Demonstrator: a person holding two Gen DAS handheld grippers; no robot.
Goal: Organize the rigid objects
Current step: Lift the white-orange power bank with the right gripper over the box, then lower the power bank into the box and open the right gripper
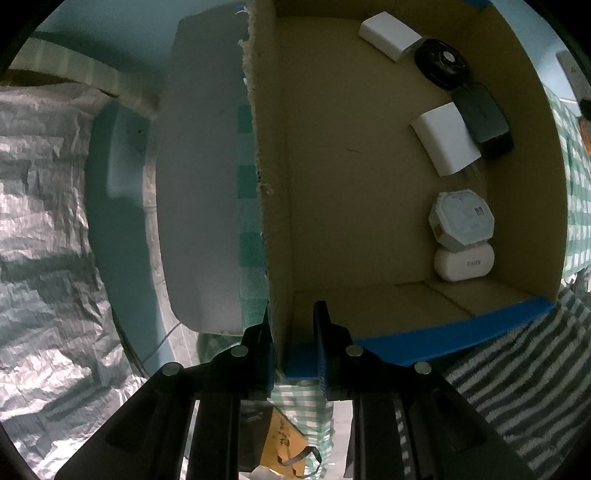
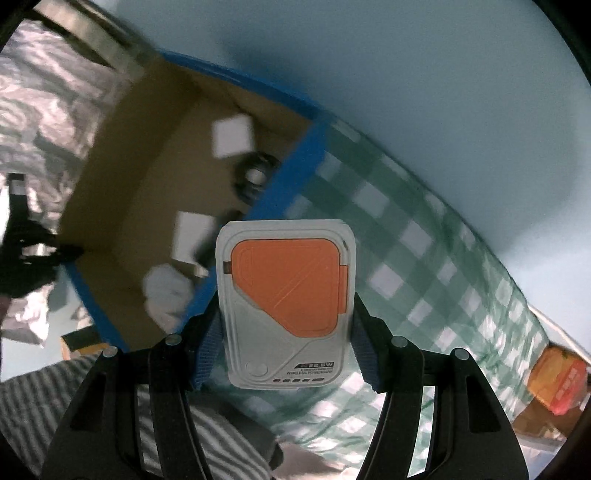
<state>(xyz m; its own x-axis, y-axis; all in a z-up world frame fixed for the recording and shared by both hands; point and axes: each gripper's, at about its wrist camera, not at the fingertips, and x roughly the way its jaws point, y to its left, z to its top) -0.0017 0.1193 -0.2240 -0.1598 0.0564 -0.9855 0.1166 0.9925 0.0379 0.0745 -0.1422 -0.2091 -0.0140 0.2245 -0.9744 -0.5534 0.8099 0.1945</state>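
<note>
Cardboard, brown and open-topped, the box with blue-taped rim (image 1: 369, 184) fills the left wrist view, and the left gripper (image 1: 294, 347) is clenched on its near corner, one finger outside the torn left wall and one inside. Along the box's right wall lie a white rectangular block (image 1: 390, 35), a black round disc (image 1: 439, 62), a dark grey slab (image 1: 482, 118) touching a second white block (image 1: 447, 138), then a pale octagonal case (image 1: 462, 221) resting against a white rounded pill-shaped case (image 1: 463, 263). Left of the box hangs crinkled silver foil sheeting (image 1: 48, 221); right of it shows green checked cloth (image 1: 572, 192). In the right wrist view, the right gripper (image 2: 286, 332) grasps a flat grey-and-orange wireless powerbank (image 2: 286, 302), held upright just right of the same box (image 2: 147, 192), whose blurred contents are partly hidden behind it. The checked cloth (image 2: 424, 258) spreads right of the box, with an orange carton (image 2: 557, 384) beyond.
</note>
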